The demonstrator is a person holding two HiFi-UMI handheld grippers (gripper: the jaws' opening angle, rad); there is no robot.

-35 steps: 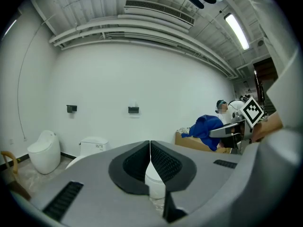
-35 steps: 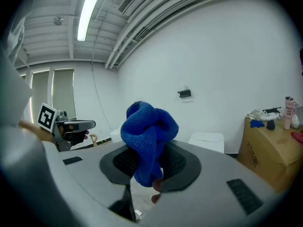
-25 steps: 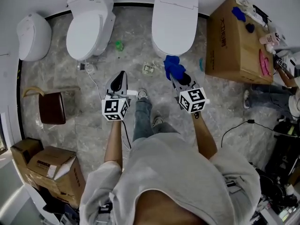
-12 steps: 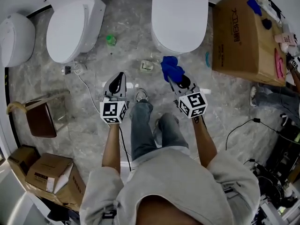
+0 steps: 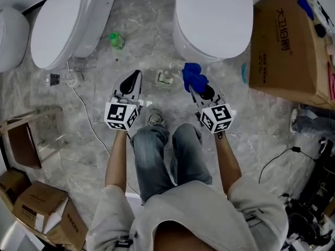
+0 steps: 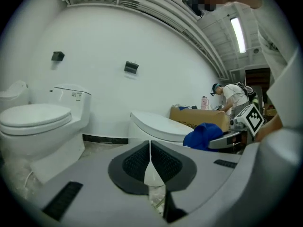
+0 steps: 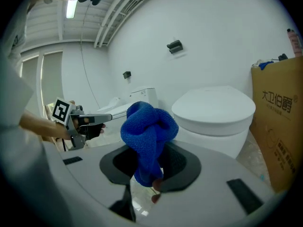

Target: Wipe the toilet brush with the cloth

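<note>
My right gripper (image 5: 194,87) is shut on a bunched blue cloth (image 5: 193,76), low over the grey marble floor in front of the middle toilet (image 5: 212,17). In the right gripper view the cloth (image 7: 147,131) bulges up from between the pads and hangs below them. To its left my left gripper (image 5: 137,75) is shut with nothing in it; its pads (image 6: 142,161) meet on a thin line. A small clear object (image 5: 165,77) lies on the floor between the two grippers. I cannot make out a toilet brush in any view.
A second toilet (image 5: 68,20) stands at the left, a large cardboard box (image 5: 288,41) at the right. A green item (image 5: 116,40) and a white cable (image 5: 84,109) lie on the floor. A brown stool (image 5: 23,145) and cartons (image 5: 42,208) sit at lower left.
Both grippers have come down toward the floor as the person crouches; the toilets now loom larger. The cloth stays in the right gripper, and the left stays shut.
</note>
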